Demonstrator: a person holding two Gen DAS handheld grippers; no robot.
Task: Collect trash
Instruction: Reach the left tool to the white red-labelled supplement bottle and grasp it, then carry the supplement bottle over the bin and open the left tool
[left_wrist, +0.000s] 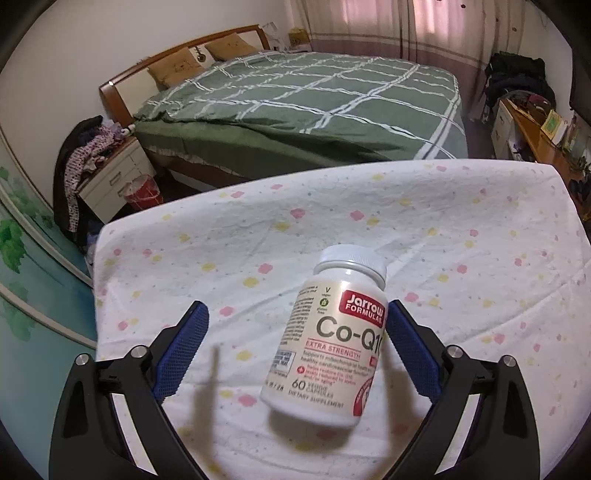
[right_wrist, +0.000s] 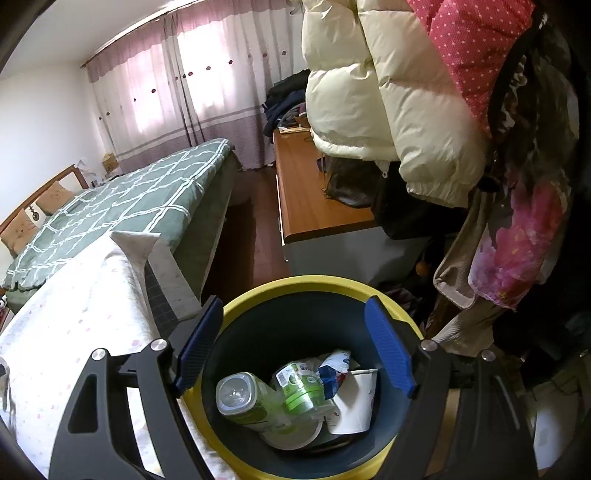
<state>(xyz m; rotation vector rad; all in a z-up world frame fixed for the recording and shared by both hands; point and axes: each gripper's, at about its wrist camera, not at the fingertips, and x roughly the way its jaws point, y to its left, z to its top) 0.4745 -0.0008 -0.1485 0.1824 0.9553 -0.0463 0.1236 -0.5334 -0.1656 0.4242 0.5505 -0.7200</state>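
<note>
Both hand-held grippers stand with their blue pads spread wide, grasping nothing. From the left wrist view, the left hand-held gripper (left_wrist: 297, 347) hovers over the table (left_wrist: 461, 236), draped in a white cloth dotted pink and yellow. A white supplement bottle (left_wrist: 328, 338) lies on that cloth at lower centre of the frame, cap toward the far edge, close against the right pad (left_wrist: 410, 350) while the left pad stands well apart from it. Bare cloth stretches all around the bottle out to the table's far edge, which runs across mid frame; beyond it a strip of floor separates the table from the green bed (left_wrist: 314, 99).

From the right wrist view, the right hand-held gripper (right_wrist: 295, 347) hangs above a dark bin with a yellow rim (right_wrist: 325, 286) at bottom centre. Inside lie a clear bottle (right_wrist: 243, 400), a green container (right_wrist: 301, 387), a crumpled wrapper (right_wrist: 334, 369) and a paper cup (right_wrist: 352, 402). The bin sits just beside the table's edge at lower left.
</note>
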